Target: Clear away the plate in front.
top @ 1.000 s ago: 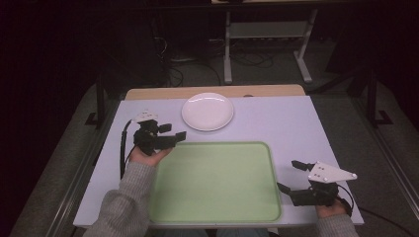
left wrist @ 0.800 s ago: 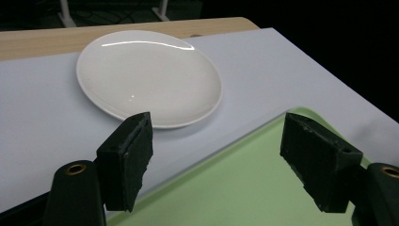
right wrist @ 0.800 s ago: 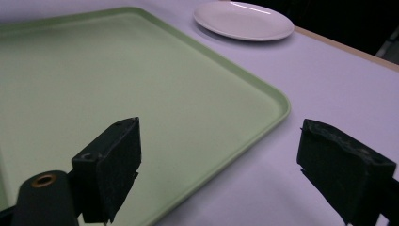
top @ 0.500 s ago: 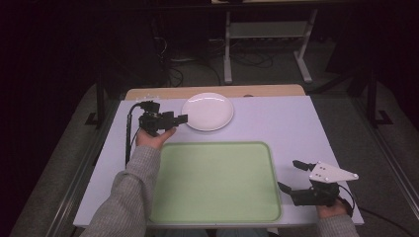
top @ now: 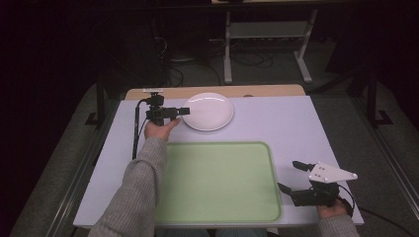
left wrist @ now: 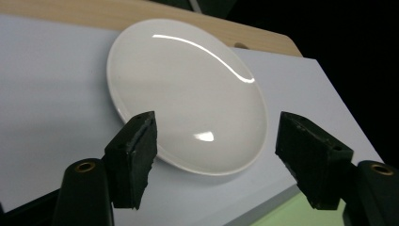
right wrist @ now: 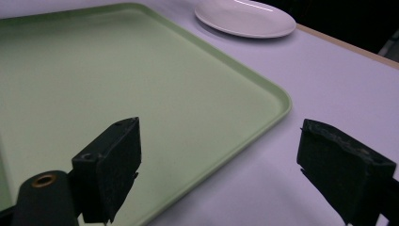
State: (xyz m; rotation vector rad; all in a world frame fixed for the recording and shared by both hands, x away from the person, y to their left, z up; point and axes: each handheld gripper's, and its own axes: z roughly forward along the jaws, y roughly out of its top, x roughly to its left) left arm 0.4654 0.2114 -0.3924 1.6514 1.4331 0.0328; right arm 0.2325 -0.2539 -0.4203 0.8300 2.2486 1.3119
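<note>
A white plate (top: 208, 111) lies empty at the far middle of the table. My left gripper (top: 183, 111) is open at the plate's left rim, pointing right. In the left gripper view the plate (left wrist: 188, 94) spreads just beyond my left gripper (left wrist: 221, 155), its near rim between the two jaws, with nothing held. A pale green tray (top: 217, 180) lies empty at the near middle. My right gripper (top: 289, 176) is open just off the tray's right edge. In the right gripper view that gripper (right wrist: 230, 169) straddles the tray's rounded corner (right wrist: 277, 96), with the plate (right wrist: 244, 19) far off.
The table has a pale lilac top (top: 281, 123) with a wooden strip (top: 267, 91) along its far edge. The left gripper's cable (top: 135, 133) trails down the left side. A metal stand (top: 267, 34) and cables sit on the dark floor beyond.
My left gripper has moved away from the tray's far left corner, forward and right, up to the plate's left rim. The right gripper has stayed in place.
</note>
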